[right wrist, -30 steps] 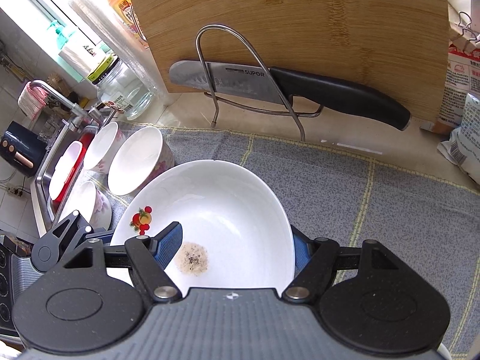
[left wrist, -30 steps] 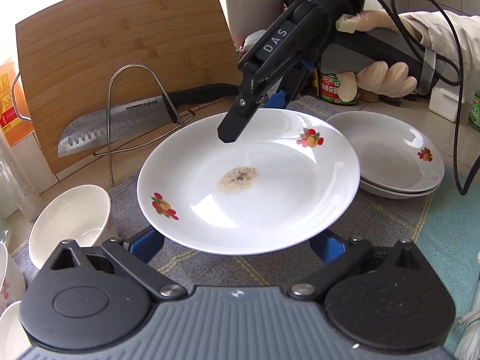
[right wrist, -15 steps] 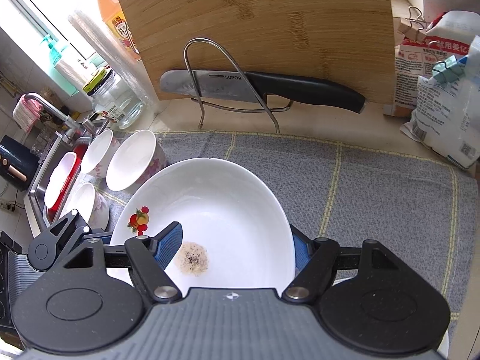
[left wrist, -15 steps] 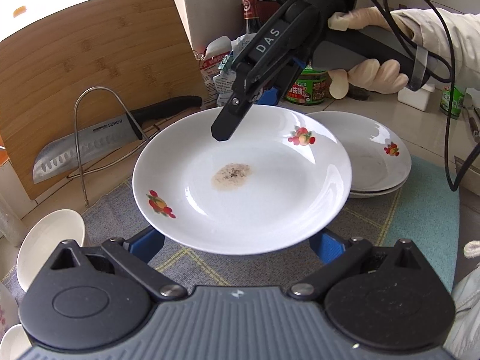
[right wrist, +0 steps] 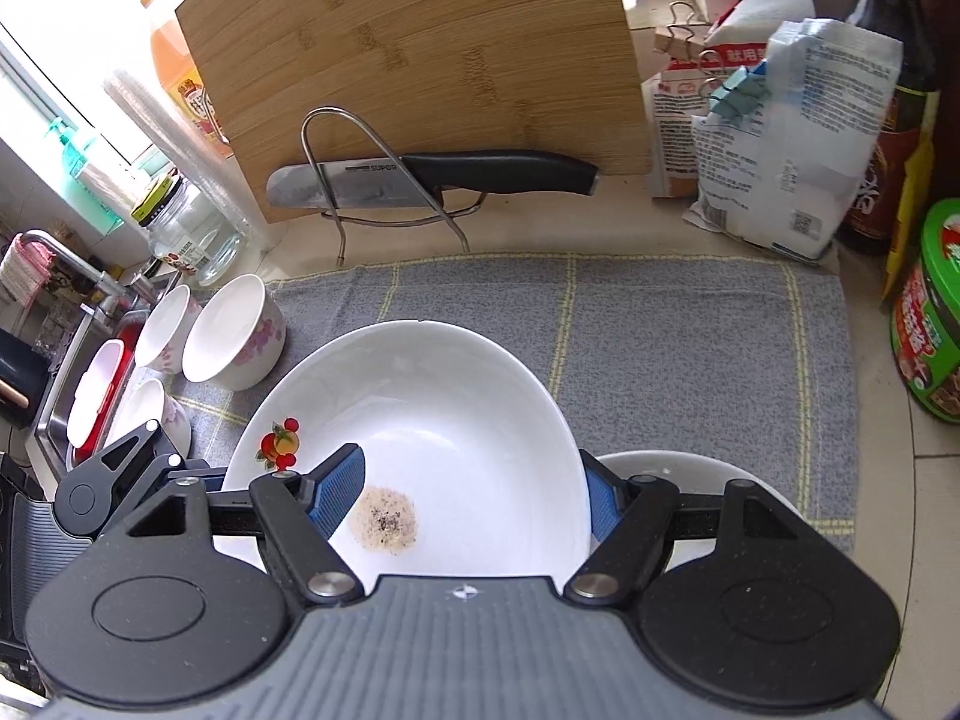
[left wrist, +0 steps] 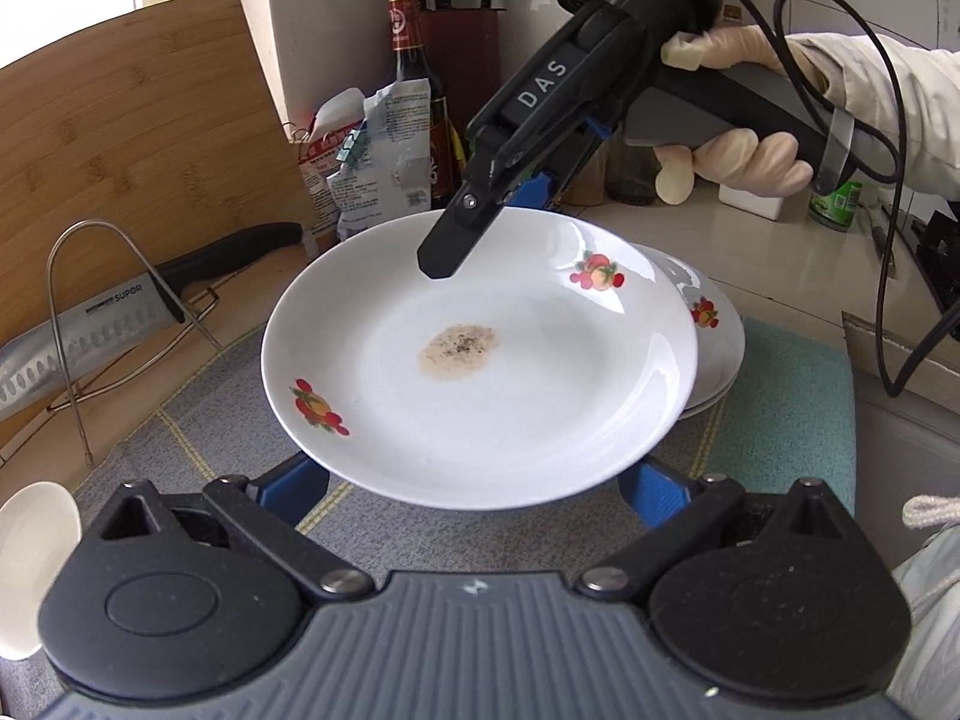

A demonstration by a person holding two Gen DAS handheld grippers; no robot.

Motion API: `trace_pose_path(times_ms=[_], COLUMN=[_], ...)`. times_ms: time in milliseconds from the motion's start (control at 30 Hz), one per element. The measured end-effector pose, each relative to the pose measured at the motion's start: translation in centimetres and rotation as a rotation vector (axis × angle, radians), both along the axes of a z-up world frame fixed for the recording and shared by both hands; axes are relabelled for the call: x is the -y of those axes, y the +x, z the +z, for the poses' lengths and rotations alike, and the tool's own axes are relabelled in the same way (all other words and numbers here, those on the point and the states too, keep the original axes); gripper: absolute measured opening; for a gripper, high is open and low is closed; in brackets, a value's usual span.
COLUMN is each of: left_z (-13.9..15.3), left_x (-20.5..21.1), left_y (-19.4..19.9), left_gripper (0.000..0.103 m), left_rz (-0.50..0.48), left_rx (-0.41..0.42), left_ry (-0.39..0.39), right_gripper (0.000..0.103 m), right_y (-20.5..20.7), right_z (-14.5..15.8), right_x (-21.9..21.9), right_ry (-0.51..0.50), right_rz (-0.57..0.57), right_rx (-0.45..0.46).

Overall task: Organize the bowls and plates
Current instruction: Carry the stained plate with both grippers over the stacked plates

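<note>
- A kitchen counter, a grey checked cloth (right wrist: 660,360) spread over it, a bamboo cutting board (right wrist: 420,60) and a knife (right wrist: 432,177) on a wire stand at the far side.
- The right gripper (left wrist: 480,222) grasps the far rim of a white plate (left wrist: 480,372), held above the cloth, just left of a plate stack (left wrist: 714,354).
- The left gripper (left wrist: 474,492) sits spread wide beneath its near rim.
- As I judge it, stacking is partly done: this plate is not yet set down, and four bowls (right wrist: 234,330) wait far left by the sink.
- The plate is glossy, with fruit motifs and a brown speckled smear at its centre.
</note>
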State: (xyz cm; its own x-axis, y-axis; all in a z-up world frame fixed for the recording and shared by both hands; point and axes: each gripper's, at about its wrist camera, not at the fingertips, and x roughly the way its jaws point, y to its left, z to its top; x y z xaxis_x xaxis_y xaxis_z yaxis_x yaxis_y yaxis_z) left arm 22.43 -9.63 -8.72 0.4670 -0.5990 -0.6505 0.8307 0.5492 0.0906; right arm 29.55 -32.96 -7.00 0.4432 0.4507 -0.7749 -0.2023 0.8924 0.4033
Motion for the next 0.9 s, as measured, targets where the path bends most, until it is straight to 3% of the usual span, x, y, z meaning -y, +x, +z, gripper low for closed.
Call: trace_pose_path(times_ms=[900], left_z=[-0.7], left_x=[6.1], left_y=[-1.3], left_gripper=[0.102], left_rz=[-0.212], left_rx=[-0.078], left_ry=[0.013], right_gripper=[0.079], right_y=[-5.7], right_z=[-1.8], right_x=[6.9], right_ry=[-0.026], right_rz=[-0.22], right_rx=[-0.06])
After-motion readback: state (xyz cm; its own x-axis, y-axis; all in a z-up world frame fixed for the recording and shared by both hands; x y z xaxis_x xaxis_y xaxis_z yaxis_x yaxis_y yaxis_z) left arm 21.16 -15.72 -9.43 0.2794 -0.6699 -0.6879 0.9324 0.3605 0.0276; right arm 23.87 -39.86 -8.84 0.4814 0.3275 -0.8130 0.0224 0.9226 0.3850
